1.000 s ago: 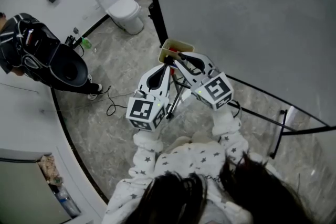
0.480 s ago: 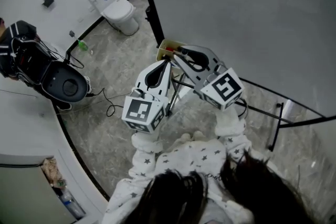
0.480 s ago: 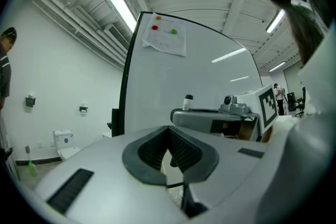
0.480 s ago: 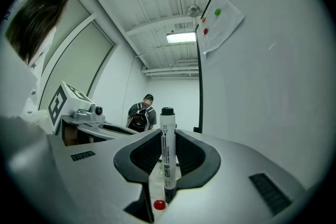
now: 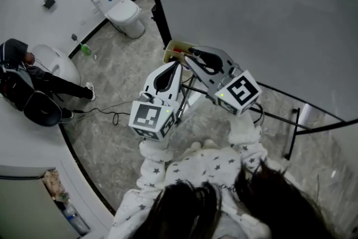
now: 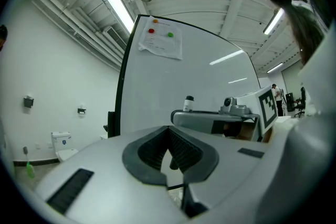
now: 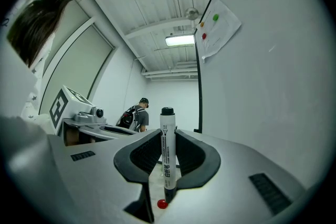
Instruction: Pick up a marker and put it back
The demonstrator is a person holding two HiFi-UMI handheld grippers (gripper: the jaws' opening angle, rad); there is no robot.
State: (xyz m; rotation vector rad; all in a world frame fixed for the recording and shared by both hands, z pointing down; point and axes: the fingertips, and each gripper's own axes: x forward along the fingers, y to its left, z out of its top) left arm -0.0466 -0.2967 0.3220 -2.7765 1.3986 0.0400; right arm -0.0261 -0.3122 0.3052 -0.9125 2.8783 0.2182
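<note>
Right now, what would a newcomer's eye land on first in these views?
First, the white marker, black cap up, clamped upright between the right gripper's jaws in front of the big whiteboard. Beside it, the left gripper is empty, its jaws drawn together. The oddity is what looks like a white toilet against the wall at the head view's upper left.
</note>
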